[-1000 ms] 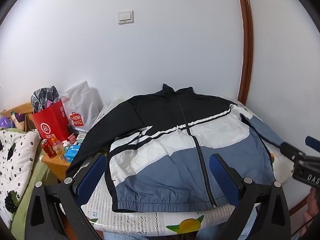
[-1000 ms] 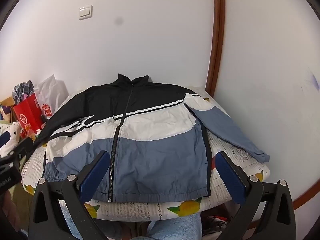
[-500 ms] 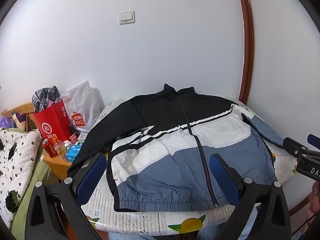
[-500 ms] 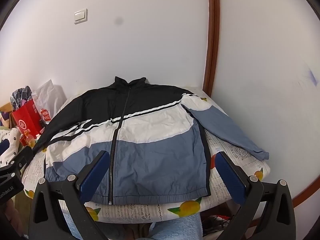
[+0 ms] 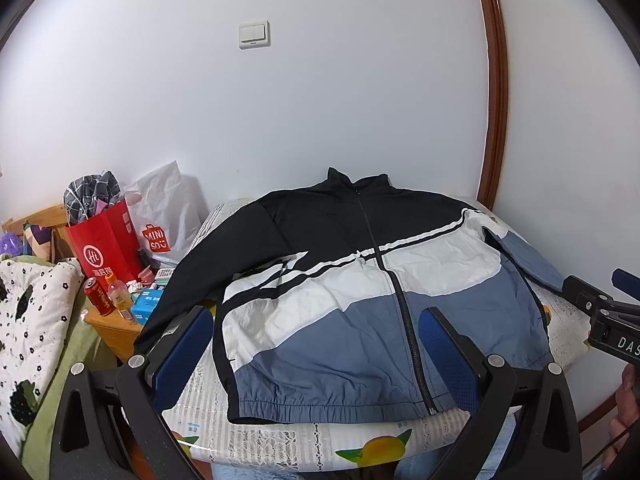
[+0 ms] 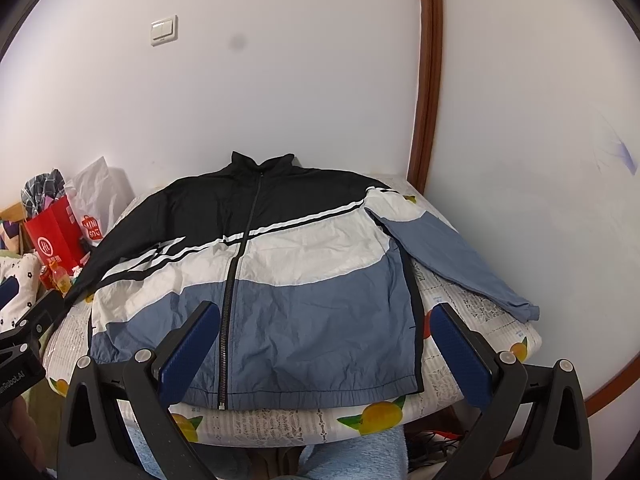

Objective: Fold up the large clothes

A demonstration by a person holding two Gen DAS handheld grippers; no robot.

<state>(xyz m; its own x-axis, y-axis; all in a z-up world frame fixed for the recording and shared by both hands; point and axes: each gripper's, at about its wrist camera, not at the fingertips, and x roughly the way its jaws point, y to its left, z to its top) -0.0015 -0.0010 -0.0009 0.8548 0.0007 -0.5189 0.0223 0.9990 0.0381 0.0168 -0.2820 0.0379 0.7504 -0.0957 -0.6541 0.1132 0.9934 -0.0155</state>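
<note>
A black, white and blue zip jacket [image 5: 360,300] lies flat, front up and zipped, on a round table; it also shows in the right wrist view [image 6: 256,280]. Its black left sleeve [image 5: 188,276] hangs off the table's left side. Its blue right sleeve [image 6: 452,256] lies spread out to the right. My left gripper [image 5: 316,356] is open and empty, held above the jacket's hem. My right gripper [image 6: 324,352] is open and empty, also near the hem. Each gripper shows at the edge of the other's view.
The table [image 6: 476,312] has a lemon-print cloth and stands against a white wall with a brown wooden frame [image 6: 428,100]. To the left are a red bag [image 5: 104,244], a white plastic bag [image 5: 164,212], a can and bottles on a wooden stand [image 5: 116,328], and a spotted quilt [image 5: 28,312].
Both views have shifted slightly; the jacket sits a little further right in the left wrist view and a little lower in the right wrist view. The jacket itself has not moved.
</note>
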